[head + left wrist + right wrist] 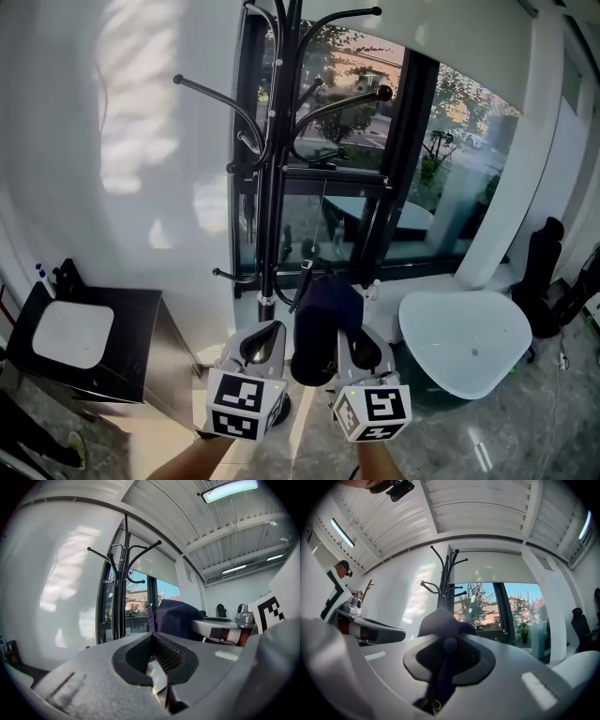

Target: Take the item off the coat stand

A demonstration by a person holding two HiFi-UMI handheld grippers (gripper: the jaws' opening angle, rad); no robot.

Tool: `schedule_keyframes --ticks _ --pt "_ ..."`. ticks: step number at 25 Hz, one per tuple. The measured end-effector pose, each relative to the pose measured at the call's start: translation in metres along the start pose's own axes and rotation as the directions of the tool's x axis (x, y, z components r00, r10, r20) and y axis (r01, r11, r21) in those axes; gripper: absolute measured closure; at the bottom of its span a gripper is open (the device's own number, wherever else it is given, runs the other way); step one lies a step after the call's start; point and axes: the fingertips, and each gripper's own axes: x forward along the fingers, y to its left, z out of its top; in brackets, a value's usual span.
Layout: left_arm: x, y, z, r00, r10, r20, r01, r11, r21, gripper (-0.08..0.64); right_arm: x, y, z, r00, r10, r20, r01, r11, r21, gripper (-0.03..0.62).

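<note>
Right fingers [476, 658] tight on navy item [440, 623].

Coat stand [277, 141] top past upper edge; dark item [440, 620] blurred up close.

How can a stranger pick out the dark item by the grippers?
Find the tall black coat stand before the window. In front of it, the right gripper is shut on a dark blue fabric item, soft and rounded, unlike the thin bare hooks above.
</note>
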Motion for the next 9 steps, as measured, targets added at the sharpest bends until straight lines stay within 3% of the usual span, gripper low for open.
schedule_keyframes --ticks 9 --pt "-0.0012 -0.0056 -0.0015 1.000 -0.016 -0.007 0.016 1.000 0.001 0.560 -0.0061 -0.0018 -0.0029 1.000 -0.006 -0.014 0.006 1.000 0.016 0.541"
